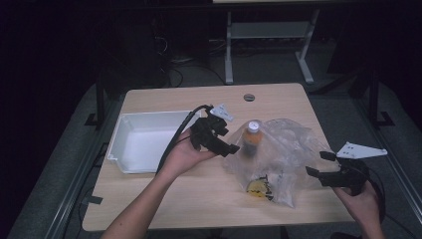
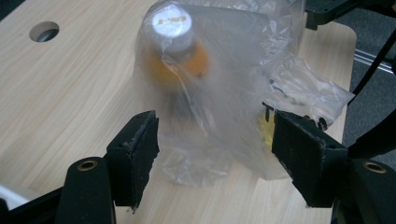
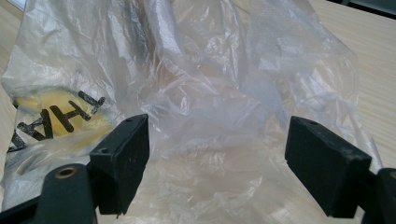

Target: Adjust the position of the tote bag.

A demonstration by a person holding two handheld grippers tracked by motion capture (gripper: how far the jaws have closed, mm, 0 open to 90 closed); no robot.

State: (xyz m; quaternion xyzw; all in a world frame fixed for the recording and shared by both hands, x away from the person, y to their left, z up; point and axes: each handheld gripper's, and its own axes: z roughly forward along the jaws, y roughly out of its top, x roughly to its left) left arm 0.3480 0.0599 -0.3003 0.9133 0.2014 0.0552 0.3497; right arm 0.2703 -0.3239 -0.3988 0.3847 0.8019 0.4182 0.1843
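A crumpled clear plastic bag (image 1: 283, 154) lies on the wooden table, with a yellow and black print (image 1: 259, 187) at its near edge. An orange bottle with a silver cap (image 1: 252, 138) stands upright inside the bag's left part. My left gripper (image 1: 233, 148) is open just left of the bottle; in the left gripper view the bag (image 2: 219, 93) and the bottle (image 2: 175, 44) sit beyond its spread pads (image 2: 135, 156). My right gripper (image 1: 318, 164) is open at the bag's right edge, facing the bag (image 3: 210, 93) and the print (image 3: 56, 119).
An empty white plastic bin (image 1: 144, 142) sits on the left of the table (image 1: 199, 194). A round cable hole (image 1: 249, 97) is near the far edge. Desk legs and cables stand on the dark floor beyond.
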